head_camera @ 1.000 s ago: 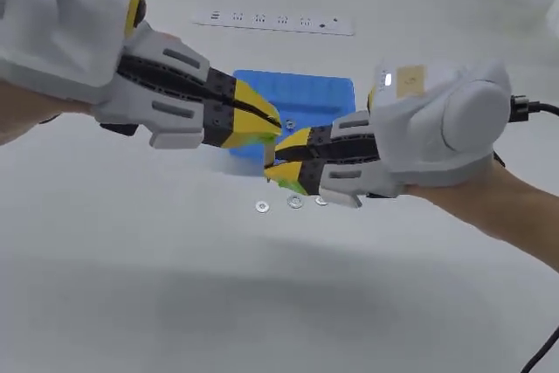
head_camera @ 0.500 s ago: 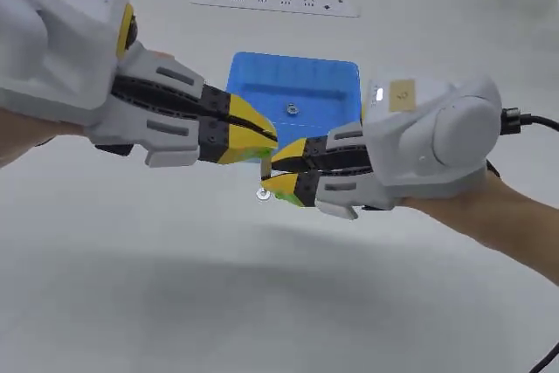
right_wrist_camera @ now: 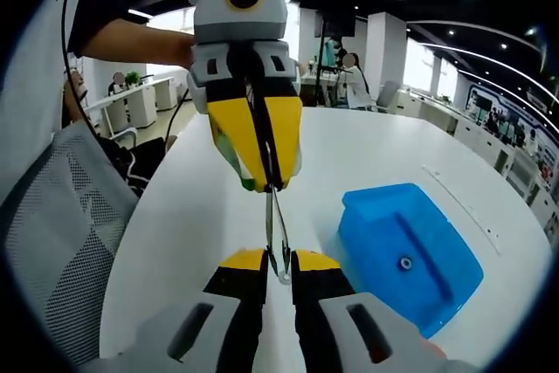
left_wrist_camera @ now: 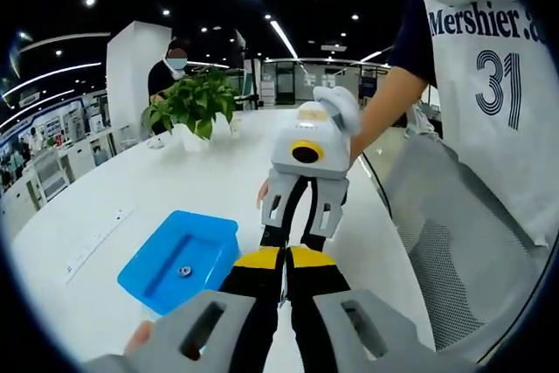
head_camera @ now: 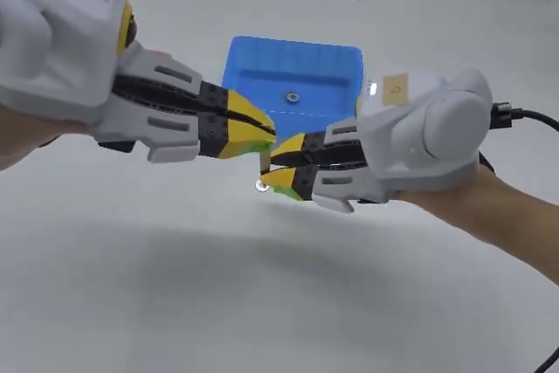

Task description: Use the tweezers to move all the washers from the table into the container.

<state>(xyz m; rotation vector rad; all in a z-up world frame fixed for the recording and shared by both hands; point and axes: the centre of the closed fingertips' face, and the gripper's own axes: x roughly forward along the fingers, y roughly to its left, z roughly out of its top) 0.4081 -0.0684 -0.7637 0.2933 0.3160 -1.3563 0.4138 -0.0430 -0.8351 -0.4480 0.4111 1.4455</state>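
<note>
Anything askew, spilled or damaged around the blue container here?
Nothing stands out. The blue plastic container sits flat with one small metal washer inside; another washer lies on the white table beside the right claw; the left claw grips thin metal tweezers.

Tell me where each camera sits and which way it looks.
Head view: on the headset, looking down at the left gripper, right gripper, both forearms and the blue container.
Left gripper view: rides the left gripper, looks along its jaws at the right gripper and the person's jersey.
Right gripper view: rides the right gripper, faces the left gripper holding tweezers.
Shared: both gripper views show the blue container.
</note>
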